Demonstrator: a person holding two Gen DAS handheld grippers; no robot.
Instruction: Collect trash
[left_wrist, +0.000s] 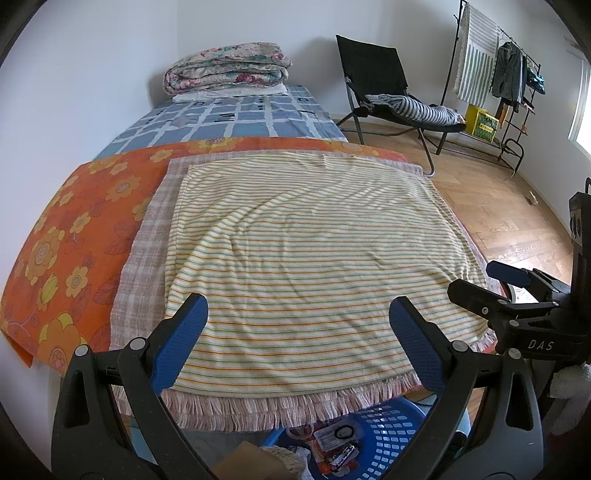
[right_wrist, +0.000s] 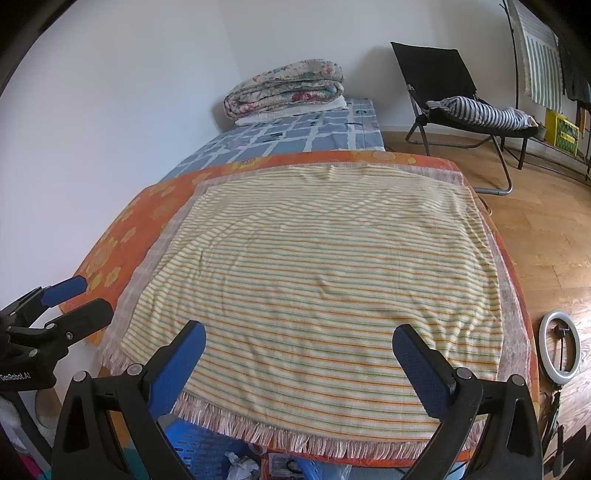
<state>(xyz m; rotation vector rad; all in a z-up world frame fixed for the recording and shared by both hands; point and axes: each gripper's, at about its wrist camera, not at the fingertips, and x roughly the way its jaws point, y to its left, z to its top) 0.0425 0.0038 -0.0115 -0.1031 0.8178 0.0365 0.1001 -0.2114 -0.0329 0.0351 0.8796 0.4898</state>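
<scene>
My left gripper is open and empty above the near edge of a striped cloth spread on the bed. My right gripper is open and empty over the same cloth. A blue plastic basket sits below the bed's near edge and holds trash: wrappers and crumpled paper. The basket and crumpled paper also show in the right wrist view. The right gripper shows at the right of the left wrist view, and the left gripper at the left of the right wrist view.
An orange floral sheet and a blue checked sheet cover the bed, with folded quilts at the far end. A black folding chair and a clothes rack stand on the wooden floor at right. A ring light lies on the floor.
</scene>
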